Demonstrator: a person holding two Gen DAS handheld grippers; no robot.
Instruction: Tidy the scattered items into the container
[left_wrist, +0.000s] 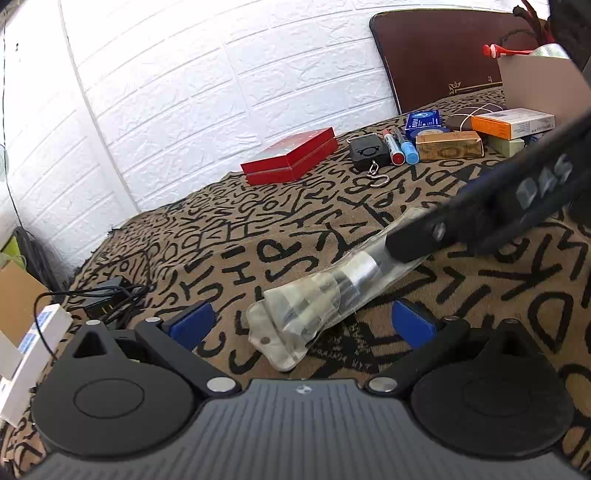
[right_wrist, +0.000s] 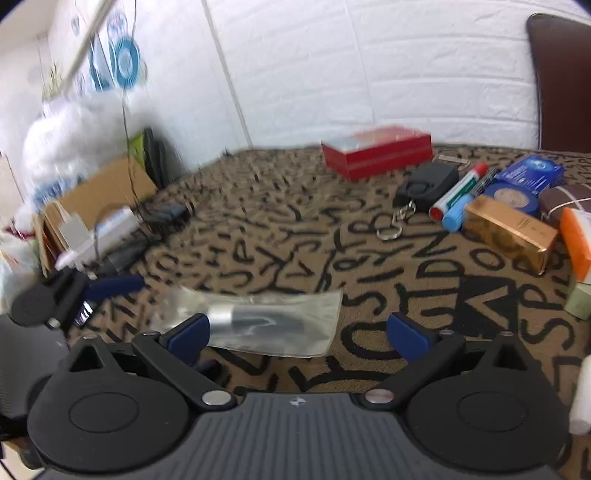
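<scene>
A clear plastic pouch (left_wrist: 314, 295) with a silver and black cylinder inside lies on the letter-patterned cloth. My left gripper (left_wrist: 303, 325) is open, with the pouch's near end between its blue fingertips. My right gripper (right_wrist: 297, 336) is open too, and the pouch (right_wrist: 258, 321) lies just ahead of it, partly behind its left fingertip. In the left wrist view, one black finger (left_wrist: 410, 242) of the right gripper reaches in from the right over the pouch's far end. A cardboard box (left_wrist: 535, 85) at the far right holds a red-capped item and a tape roll.
Along the far side lie a red box (left_wrist: 291, 157), a black gadget with a hook (left_wrist: 369, 151), two markers (left_wrist: 400, 147), a blue box (left_wrist: 424, 120), a gold box (left_wrist: 448, 144) and an orange box (left_wrist: 511, 123). Cables and a charger (left_wrist: 107, 299) sit left. A dark chair back (left_wrist: 436, 55) stands behind.
</scene>
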